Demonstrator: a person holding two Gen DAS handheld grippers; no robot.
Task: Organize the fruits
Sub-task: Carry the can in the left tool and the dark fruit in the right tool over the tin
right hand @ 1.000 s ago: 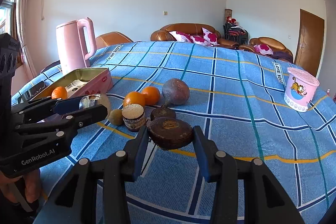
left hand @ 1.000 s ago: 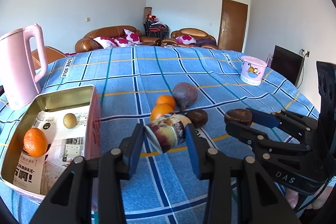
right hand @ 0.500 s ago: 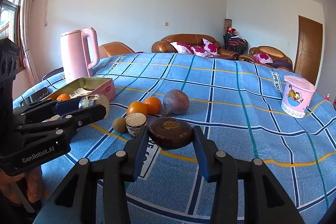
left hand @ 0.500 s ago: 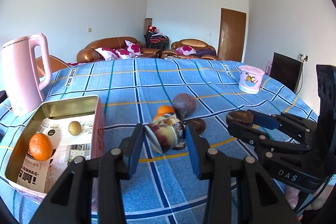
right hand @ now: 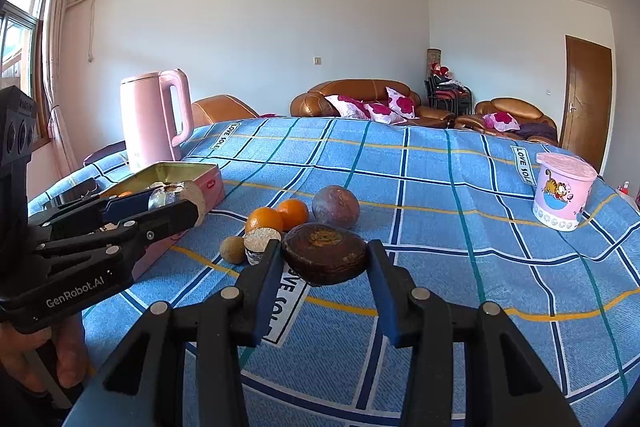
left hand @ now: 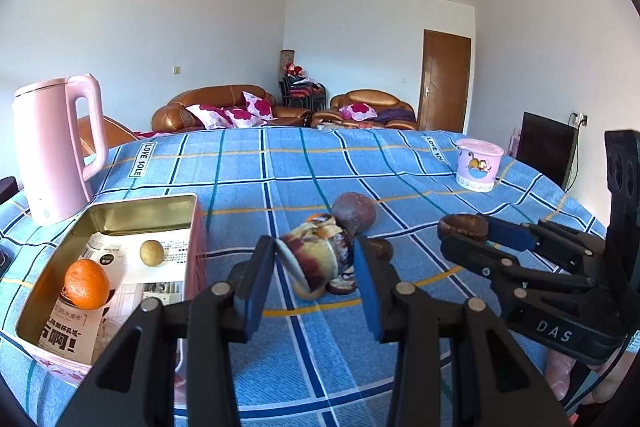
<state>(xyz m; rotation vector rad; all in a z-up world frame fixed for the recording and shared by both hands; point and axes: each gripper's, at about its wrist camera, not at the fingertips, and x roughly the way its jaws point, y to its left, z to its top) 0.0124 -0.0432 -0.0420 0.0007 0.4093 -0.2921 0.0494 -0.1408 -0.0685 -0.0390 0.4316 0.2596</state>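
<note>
Fruit was up in both grips at that moment — each pair of tongs closed to a narrow gap around its own piece. The left gripper [left hand: 316, 267] had its blue pads pressed on a mottled purple-and-cream fruit [left hand: 316, 255], lifted clear of the blue checked tablecloth [left hand: 400, 155]. The right gripper [right hand: 322, 263] clamped a dark brown, flattened fruit [right hand: 326, 253] the same way, also off the cloth.

The pink tin [left hand: 120, 215] sat to the left, just in front of the pink kettle [left hand: 56, 147], and already held an orange [left hand: 86, 289] and a small greenish-brown fruit [left hand: 151, 253] on printed paper. Out on the cloth remained two oranges [right hand: 278, 217], a round purple fruit [right hand: 335, 207], a small brown fruit [right hand: 232, 249] and a cut-topped piece [right hand: 260, 243], all clustered near each other. A pink cartoon cup [right hand: 564, 191] stood well apart on the right.

By my reading, this was the carry step: both pieces picked, neither yet delivered. The left gripper hovered just beside the tin's near wall, so its load looked the natural first drop — swing over the rim, lower, then release into a bare patch away from the orange. The right would need a longer reach across, and should wait its turn so the two tools don't crowd over the tin.
</note>
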